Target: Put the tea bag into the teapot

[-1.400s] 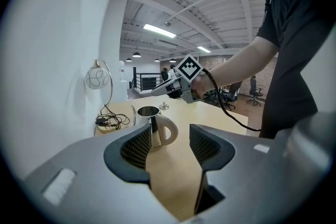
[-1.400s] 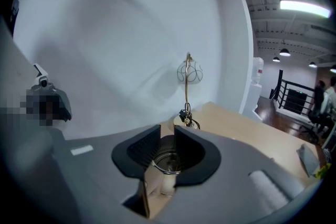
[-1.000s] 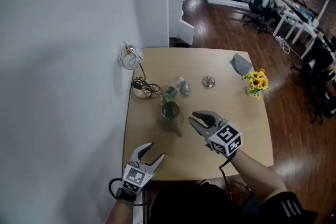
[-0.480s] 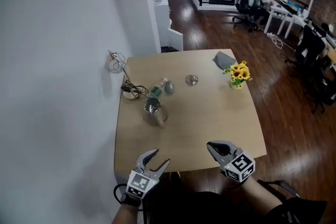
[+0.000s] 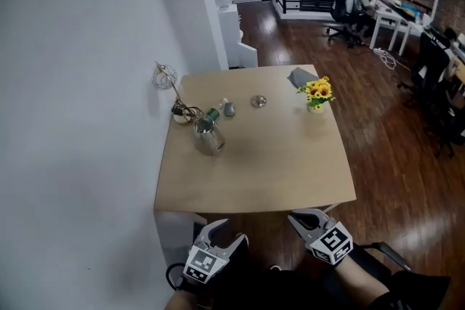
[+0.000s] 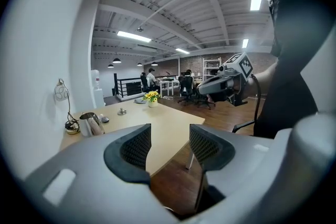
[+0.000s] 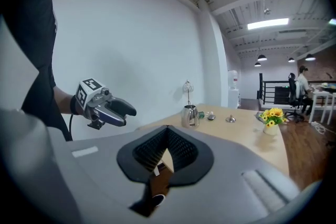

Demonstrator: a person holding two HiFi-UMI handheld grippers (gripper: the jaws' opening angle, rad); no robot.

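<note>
The metal teapot [image 5: 207, 136] stands on the wooden table [image 5: 254, 170] toward its left side, also seen as teapot [image 6: 89, 124] and teapot [image 7: 190, 115]. Just behind it lies a small green-and-white item [image 5: 213, 113]; I cannot tell whether it is the tea bag. Both grippers hang off the table, below its near edge. My left gripper [image 5: 224, 234] is open and empty, its jaws apart in its own view [image 6: 169, 147]. My right gripper [image 5: 298, 218] is shut with nothing between its pads, which meet at the tips [image 7: 167, 131].
A round metal lid [image 5: 258, 101], a grey pebble-like piece [image 5: 229, 109], a pot of yellow flowers [image 5: 315, 94], a grey cloth [image 5: 301, 76] and a cable bundle [image 5: 182, 111] sit on the table's far half. A white wall runs along its left edge. Dark wooden floor surrounds it.
Both grippers drew back from over the table to below its near edge, and the table now looks farther away. The right gripper's jaws went from open to shut.
</note>
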